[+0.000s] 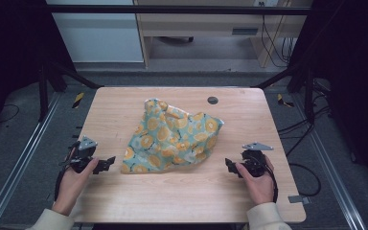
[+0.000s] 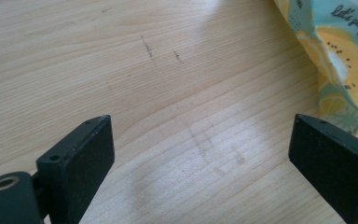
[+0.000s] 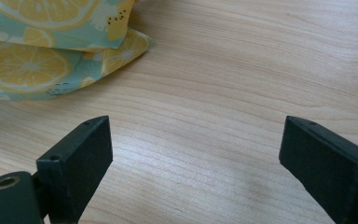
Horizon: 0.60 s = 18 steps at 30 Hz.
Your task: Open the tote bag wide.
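Cloth (image 1: 173, 138) with a lemon print on pale blue lies crumpled near the middle of the wooden surface (image 1: 182, 191). I see my left claw (image 1: 106, 164) just beside its near left corner, jaws spread wide over bare wood and holding nothing. My right claw (image 1: 230, 166) sits near the cloth's right edge, also wide and empty. In the left gripper view the cloth's edge (image 2: 340, 60) shows just past the right-hand jaw.
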Motion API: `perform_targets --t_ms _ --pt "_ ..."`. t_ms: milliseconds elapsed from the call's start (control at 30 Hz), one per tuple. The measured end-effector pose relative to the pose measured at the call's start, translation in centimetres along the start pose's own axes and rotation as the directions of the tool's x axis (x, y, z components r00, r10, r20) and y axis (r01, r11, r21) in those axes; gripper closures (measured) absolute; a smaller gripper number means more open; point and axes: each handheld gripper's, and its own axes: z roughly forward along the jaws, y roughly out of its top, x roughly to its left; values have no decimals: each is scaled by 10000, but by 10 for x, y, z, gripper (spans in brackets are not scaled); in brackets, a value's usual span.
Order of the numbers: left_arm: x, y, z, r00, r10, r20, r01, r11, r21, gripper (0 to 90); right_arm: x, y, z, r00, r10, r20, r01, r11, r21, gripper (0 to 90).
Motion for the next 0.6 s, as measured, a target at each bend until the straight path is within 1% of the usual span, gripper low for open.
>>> perform_targets --t_ms 133,167,233,267,300,333,367,400,433,467,500,533,567,600 --pt "1 0 2 10000 -8 -19 8 9999 128 65 2 1 0 10000 -11 44 11 10000 4 93" --pt "1 -1 2 10000 46 -17 -45 9998 193 65 5 1 -2 9998 -188 95 188 9998 29 97" --pt "0 -1 3 10000 16 -22 -15 9998 184 65 7 1 -3 9997 -184 138 184 9998 61 97" --pt "1 -1 3 9999 154 -37 -153 9995 270 65 9 1 -4 9995 -261 157 260 9996 94 97" --pt "0 -1 3 9999 137 -39 -135 9995 281 65 11 2 -6 9996 -258 86 258 9996 63 98" --pt "0 -1 4 9999 140 -57 -138 9995 281 66 16 4 -9 9993 -364 -112 364 9993 -46 100" --pt "-1 -1 4 9999 152 -74 -150 9994 302 66 18 6 -10 9987 -486 -125 485 9988 -52 102" --pt "-1 -2 4 9998 158 -94 -155 9993 330 67 21 9 -12 9991 -399 -108 398 9991 -113 111" --pt "-1 -2 4 9997 229 -104 -225 9989 407 67 21 9 -12 9991 -399 -108 398 9991 -113 111" --pt "-1 -2 5 9996 249 -110 -243 9986 459 68 24 13 -15 9989 -419 -187 414 9989 -235 124" --pt "-1 -2 5 9996 269 -121 -262 9985 489 68 30 22 -19 9979 -571 -317 557 9976 -409 150" --pt "-1 -2 5 9995 285 -114 -279 9982 526 68 30 22 -19 9979 -571 -317 557 9976 -409 150" --pt "-1 -2 6 9995 282 -120 -276 9982 526 68 34 26 -21 9970 -704 -323 689 9965 -473 150" --pt "-2 -2 6 9995 284 -101 -278 9983 513 68 39 35 -24 9949 -980 -241 965 9938 -544 154"
